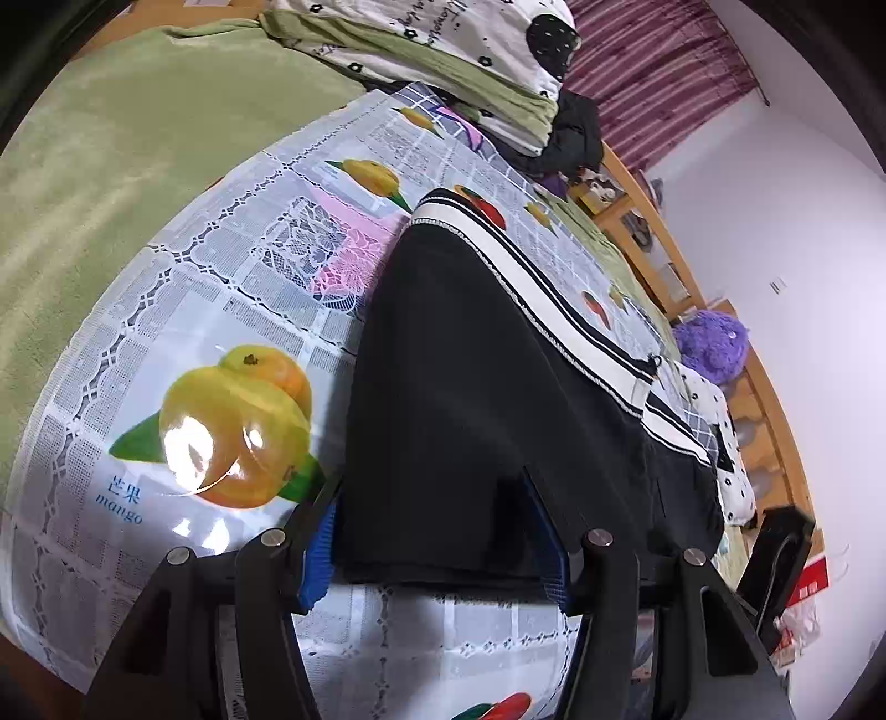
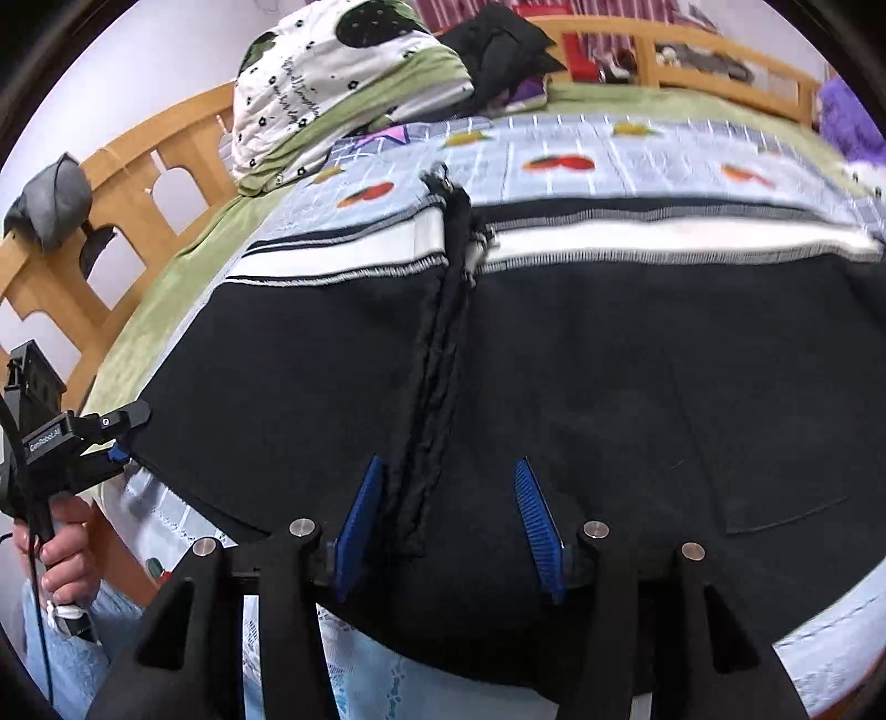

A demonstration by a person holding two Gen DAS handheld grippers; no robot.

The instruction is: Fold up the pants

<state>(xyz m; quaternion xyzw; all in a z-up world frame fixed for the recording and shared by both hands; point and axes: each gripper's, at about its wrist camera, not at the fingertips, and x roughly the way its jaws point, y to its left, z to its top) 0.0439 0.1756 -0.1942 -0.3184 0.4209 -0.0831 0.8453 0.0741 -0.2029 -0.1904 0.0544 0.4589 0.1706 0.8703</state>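
Black pants with a white and black striped waistband lie flat on a fruit-print cloth. My left gripper is open at the near hem. The fabric edge lies between its blue pads, which do not press on it. From the right wrist view, the left gripper sits at the left corner of the pants. My right gripper hovers open over the seat area. A black drawstring runs down from the waistband and ends just beside the left pad.
The fruit-print cloth covers a green blanket on a bed. Folded bedding and dark clothes are piled at the far end. A wooden rail edges the bed. A person's hand holds the left gripper's handle.
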